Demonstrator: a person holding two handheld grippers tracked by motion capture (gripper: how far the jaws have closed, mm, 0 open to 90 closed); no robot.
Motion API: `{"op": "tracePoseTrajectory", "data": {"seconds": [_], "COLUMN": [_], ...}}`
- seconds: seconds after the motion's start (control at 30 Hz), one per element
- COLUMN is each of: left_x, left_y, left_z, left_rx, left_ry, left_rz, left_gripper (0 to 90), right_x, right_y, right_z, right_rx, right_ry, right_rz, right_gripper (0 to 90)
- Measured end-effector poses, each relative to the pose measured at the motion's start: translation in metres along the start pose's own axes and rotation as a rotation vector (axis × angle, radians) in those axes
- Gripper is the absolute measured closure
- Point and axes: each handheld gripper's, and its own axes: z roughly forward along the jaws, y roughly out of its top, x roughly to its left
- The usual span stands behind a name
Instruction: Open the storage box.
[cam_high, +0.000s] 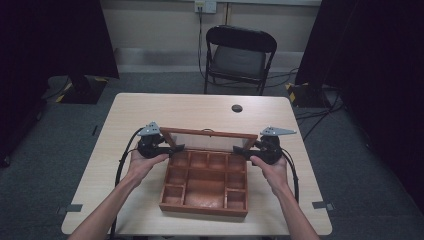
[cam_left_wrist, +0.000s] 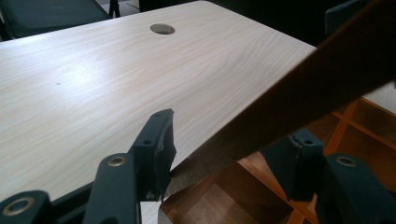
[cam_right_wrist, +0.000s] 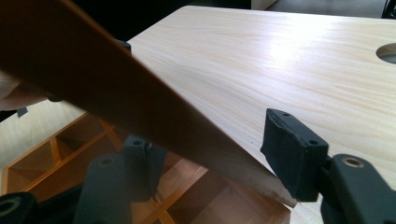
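Near to far, all referenced to the brown wooden compartment box (cam_high: 205, 182): it sits on the near half of the pale wood-grain table (cam_high: 150, 107), open top, dividers visible, long axis running away from the person.

Its glass-paned wooden-framed lid (cam_high: 208, 137) stands raised along the box's far edge, hinged there by the look of it, long axis left-right across the table.

Left gripper (cam_high: 175, 148) is at the box's far-left corner, right gripper (cam_high: 240, 150) at the far-right corner. Each one straddles its end of the lid frame.

Left gripper view: lid frame (cam_left_wrist: 299, 107) runs between the jaws. One pad sits against the frame, the other looks slightly off it. Partly open, can't confirm a clamp.

Right gripper view: frame (cam_right_wrist: 140, 112) passes between the jaws, with the far pad clearly clear of the wood. Jaws roughly mid-open, not gripping yet.

Key relation: the lid lies between the two tools, its ends equally near each hand, so my guess is a symmetric two-handed swing about the far edge. Uneven grip would rack the frame.

Beyond the box: round cable hole (cam_high: 237, 108) in the table, then a black folding chair (cam_high: 240, 57).
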Motion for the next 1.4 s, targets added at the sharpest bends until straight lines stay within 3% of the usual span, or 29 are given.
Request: {"op": "tracePoseTrajectory", "data": {"seconds": [0.17,0.37,0.67,0.93,1.1,1.2,1.4], "left_x": [0.001,0.004,0.01,0.013,0.017,0.018,0.021], "left_y": [0.001,0.002,0.001,-0.006,-0.01,-0.01,-0.012], "left_z": [0.002,0.004,0.007,0.008,0.008,0.006,0.005], "left_rx": [-0.001,0.004,-0.009,0.002,-0.014,-0.001,0.0], "left_ry": [0.006,0.018,0.021,0.032,0.036,0.055,0.063], "left_rz": [-0.003,0.027,-0.005,-0.025,-0.048,-0.04,-0.062], "left_gripper": [45.0,46.5,48.9,51.8,53.1,56.7,58.4], "right_x": [-0.005,-0.012,-0.018,-0.018,-0.02,-0.021,-0.024], "right_y": [-0.004,-0.01,-0.015,-0.014,-0.013,-0.012,-0.011], "right_z": [0.004,0.009,0.006,0.01,0.013,0.017,0.026], "right_rx": [0.006,0.018,0.002,-0.006,-0.015,-0.02,-0.033], "right_ry": [-0.015,-0.045,-0.083,-0.103,-0.109,-0.111,-0.124], "right_rz": [0.015,0.028,0.046,0.029,0.037,0.04,0.05], "right_gripper": [41.5,43.6,52.2,53.5,54.8,55.2,56.9]}}
